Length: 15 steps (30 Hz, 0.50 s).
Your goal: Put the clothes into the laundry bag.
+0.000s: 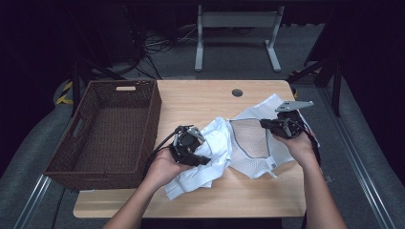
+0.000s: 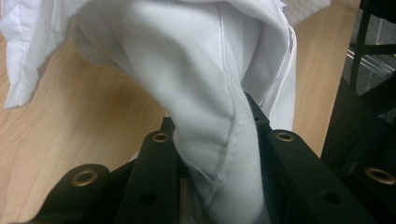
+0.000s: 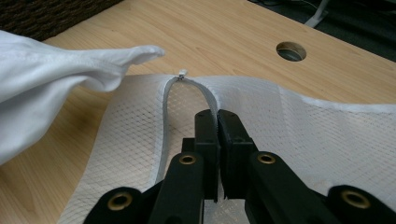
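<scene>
My left tongs (image 1: 206, 153) are clamped on a bunched fold of the white garment (image 1: 210, 160); in the left gripper view the cloth (image 2: 205, 93) fills the gap between the jaws and rises away from them. My right tongs (image 1: 264, 123) are pinched shut on the grey zip edge of the mesh laundry bag (image 1: 253, 143); in the right gripper view the jaws meet on that edge (image 3: 212, 105), with the zip pull (image 3: 182, 73) at the far end of the opening.

Position: the garment lies near centre of the bench (image 1: 200, 98), just left of the bag and touching it. The bag's mouth faces left, toward the garment. The wicker basket (image 1: 107, 131) stands at the far left.

Assessment: the next move appears to be feeding the garment rightward into the mouth. My left hand is the nearer one; the right must hold the edge lifted.
</scene>
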Each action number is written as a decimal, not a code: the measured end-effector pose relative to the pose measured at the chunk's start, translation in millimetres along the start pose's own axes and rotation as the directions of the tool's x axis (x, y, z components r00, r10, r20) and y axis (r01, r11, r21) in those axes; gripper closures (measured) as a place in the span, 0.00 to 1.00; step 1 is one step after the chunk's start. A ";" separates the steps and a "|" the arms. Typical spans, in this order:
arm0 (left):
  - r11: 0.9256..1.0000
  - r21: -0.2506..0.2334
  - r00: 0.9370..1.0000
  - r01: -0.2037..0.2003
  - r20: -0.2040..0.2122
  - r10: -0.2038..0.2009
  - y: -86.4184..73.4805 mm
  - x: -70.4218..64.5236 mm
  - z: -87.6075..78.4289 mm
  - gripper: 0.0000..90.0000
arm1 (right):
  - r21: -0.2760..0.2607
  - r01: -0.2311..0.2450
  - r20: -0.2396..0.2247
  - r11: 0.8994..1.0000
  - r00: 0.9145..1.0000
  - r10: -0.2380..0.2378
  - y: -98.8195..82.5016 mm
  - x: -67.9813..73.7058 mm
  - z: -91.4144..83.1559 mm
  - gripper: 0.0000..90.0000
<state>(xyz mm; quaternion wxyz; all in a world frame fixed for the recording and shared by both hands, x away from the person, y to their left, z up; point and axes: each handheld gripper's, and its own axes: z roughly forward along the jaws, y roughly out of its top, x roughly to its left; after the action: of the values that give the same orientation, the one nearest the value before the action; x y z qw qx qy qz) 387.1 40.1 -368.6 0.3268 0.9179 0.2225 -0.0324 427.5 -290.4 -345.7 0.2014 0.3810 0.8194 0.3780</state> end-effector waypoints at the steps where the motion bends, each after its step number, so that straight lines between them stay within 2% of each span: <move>1: 1.000 0.005 1.000 -0.011 0.002 0.011 1.1 -1.7 0.5 0.83 | -0.001 0.003 0.000 1.000 1.000 -0.003 0.0 0.0 0.2 0.97; 7: 0.998 0.015 0.998 -0.059 0.028 0.058 6.0 -11.9 6.8 0.83 | 0.001 0.007 -0.008 1.000 1.000 -0.007 0.7 2.2 1.4 0.97; 15: 0.993 0.021 0.991 -0.119 0.061 0.118 10.5 -19.9 11.5 0.83 | 0.002 0.022 -0.032 1.000 0.999 -0.022 2.4 6.8 1.7 0.96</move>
<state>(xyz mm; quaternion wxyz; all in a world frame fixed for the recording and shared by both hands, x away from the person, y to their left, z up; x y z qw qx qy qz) 374.7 18.2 -367.4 0.3234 0.9321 0.1572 -0.0430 425.5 -283.2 -345.2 0.1922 0.3661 0.8270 0.3810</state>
